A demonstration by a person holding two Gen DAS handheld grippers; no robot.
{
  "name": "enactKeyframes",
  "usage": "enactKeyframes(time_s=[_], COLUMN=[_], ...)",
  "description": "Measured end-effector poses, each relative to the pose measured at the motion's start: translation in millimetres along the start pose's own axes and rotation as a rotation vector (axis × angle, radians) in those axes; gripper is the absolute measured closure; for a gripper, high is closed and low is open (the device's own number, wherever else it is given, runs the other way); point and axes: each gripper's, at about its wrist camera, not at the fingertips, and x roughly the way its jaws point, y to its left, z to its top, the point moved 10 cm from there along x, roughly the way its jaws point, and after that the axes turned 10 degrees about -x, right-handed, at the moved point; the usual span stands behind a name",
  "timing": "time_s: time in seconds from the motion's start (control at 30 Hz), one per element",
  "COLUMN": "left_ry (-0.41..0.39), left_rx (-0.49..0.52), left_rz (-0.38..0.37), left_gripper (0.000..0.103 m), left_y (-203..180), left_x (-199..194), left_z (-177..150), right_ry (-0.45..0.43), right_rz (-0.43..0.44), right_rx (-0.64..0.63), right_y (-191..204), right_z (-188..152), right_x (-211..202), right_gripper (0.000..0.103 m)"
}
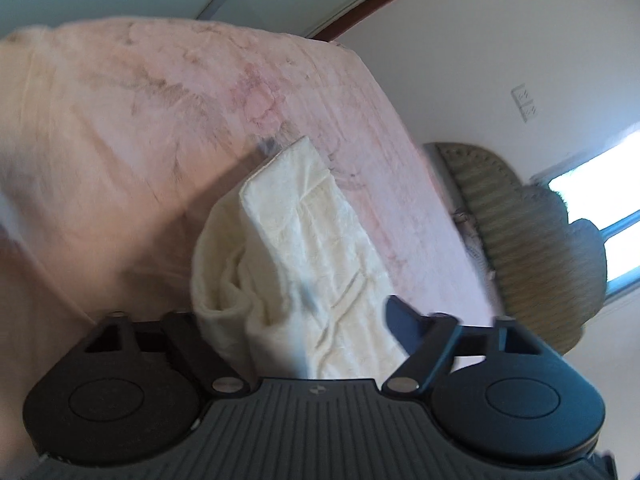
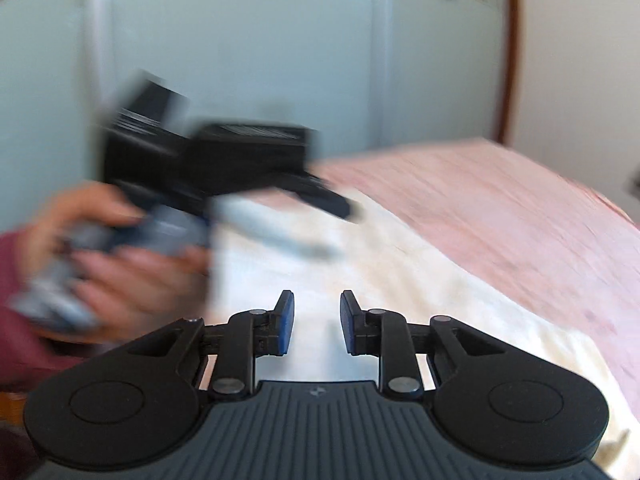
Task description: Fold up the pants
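Left wrist view is filled by a pink bedcover with a soft, brushed nap and a faint reddish floral print, sloping from the upper left to the right edge of the mattress. On it, in the middle of the frame, lie the pants – cream, crinkled cloth folded into a long strip with a squared far end, and bunched into a loose roll at lower left. The near end of that strip sits between the jaws of the left gripper and covers its left finger; whether the pads actually press on the cloth I cannot tell. At right, past the bed's edge, stands a rounded woven chair with a ribbed olive back. A white wall socket is above it, and a bright window is at the far right.

From the right wrist, the right gripper is slightly parted – black fingers with blue pads, nothing between them – just above the cream cloth. At left a blurred hand with a maroon sleeve holds the other gripper over the pants. Pale green cupboard doors fill the background, and a brown wooden frame stands at upper right. A small emblem on each grey ribbed body is too small to read.
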Motion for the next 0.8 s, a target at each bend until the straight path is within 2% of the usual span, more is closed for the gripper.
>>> enactKeyframes(time_s=[0.07,0.13,0.17,0.23,0.3,0.37,0.43,0.5,0.63,0.8], left_ry=[-0.028,-0.058,-0.068,-0.107,-0.159,-0.204,-0.22,-0.228,-0.245,-0.227], left_rx=[0.063,0.106,0.118,0.166,0.26,0.357,0.453,0.526,0.62,0.739], left_rz=[0.074,0.115,0.116,0.118,0.131,0.131,0.116,0.105,0.043,-0.054], left_gripper=[0.069,0.085,0.088,0.089,0.089,0.089,0.09,0.09,0.089,0.086], left_y=[1.8,3.1,2.0,-6.9,-22.7,-43.6,-67.7,-88.8,-127.5,-179.8], left_x=[0.4,-1.3,-2.7,-10.0,-20.7,-34.3,-46.3,-58.4,-71.2,-69.4], left_z=[0.6,1.3,0.7,-3.0,-11.2,-22.0,-36.4,-55.1,-95.4,-156.1], right_ry=[0.091,0.057,0.047,0.008,-0.011,-0.043,-0.066,-0.132,-0.239,-0.332], right_rz=[0.037,0.049,0.048,0.034,0.041,0.06,0.068,0.043,-0.02,-0.036], right_rx=[0.056,0.089,0.084,0.065,0.052,0.047,0.059,0.023,-0.042,0.05], right_y=[-9.9,-15.9,-14.9,-12.7,-13.6,-13.6,-12.2,-10.7,-18.6,-58.7], right_z=[-18.7,-15.6,-12.4,-5.1,3.2,6.0,12.5,26.3,29.5,6.4], right_x=[24.2,25.4,23.8,18.4,21.8,23.7,24.0,16.8,-26.2,-90.7], right_gripper=[0.073,0.072,0.071,0.071,0.055,0.05,0.05,0.05,0.05,0.05])
